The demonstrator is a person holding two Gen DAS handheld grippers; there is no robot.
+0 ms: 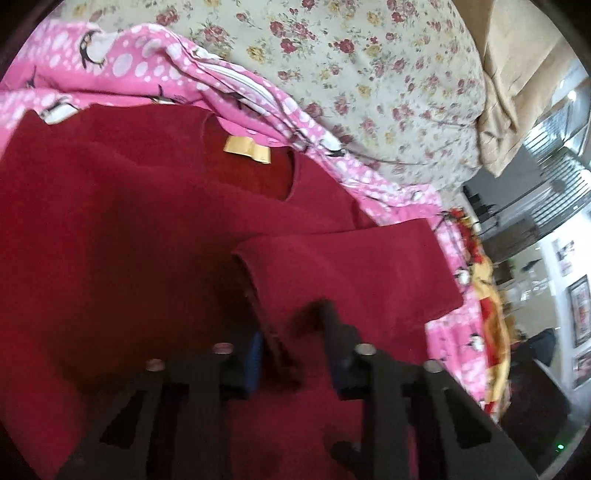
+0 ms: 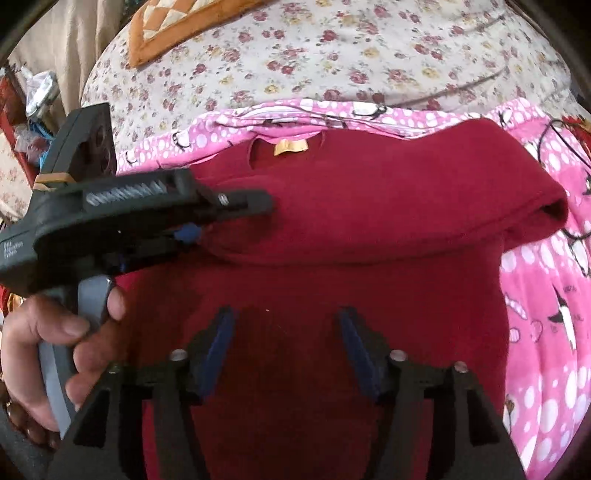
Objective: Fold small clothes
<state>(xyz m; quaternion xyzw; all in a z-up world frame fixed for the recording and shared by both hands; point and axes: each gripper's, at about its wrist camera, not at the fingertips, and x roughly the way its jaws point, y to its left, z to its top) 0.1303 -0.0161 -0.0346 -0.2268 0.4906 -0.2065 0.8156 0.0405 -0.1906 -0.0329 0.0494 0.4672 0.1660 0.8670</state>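
A dark red top (image 1: 129, 221) lies flat on a pink penguin-print blanket (image 1: 147, 62), with its neck and tan label (image 1: 247, 149) at the far side. One sleeve (image 1: 351, 266) is folded in over the body. My left gripper (image 1: 290, 306) sits low on the cloth, and the sleeve's folded edge runs between its fingers, which stand apart. The right wrist view shows the left gripper (image 2: 229, 221) from the side at the top's (image 2: 369, 206) left edge, with a hand (image 2: 44, 332) on its handle. My right gripper (image 2: 286, 314) hangs open over the lower body of the top, with nothing between its fingers.
The blanket (image 2: 546, 295) lies on a floral bedsheet (image 2: 332, 55). An orange-edged cushion (image 2: 177, 22) sits at the far left of the bed. Beige cloth (image 1: 517, 92) is at the bed's far right. Shelves and framed pictures (image 1: 576, 306) stand beyond the bed's right side.
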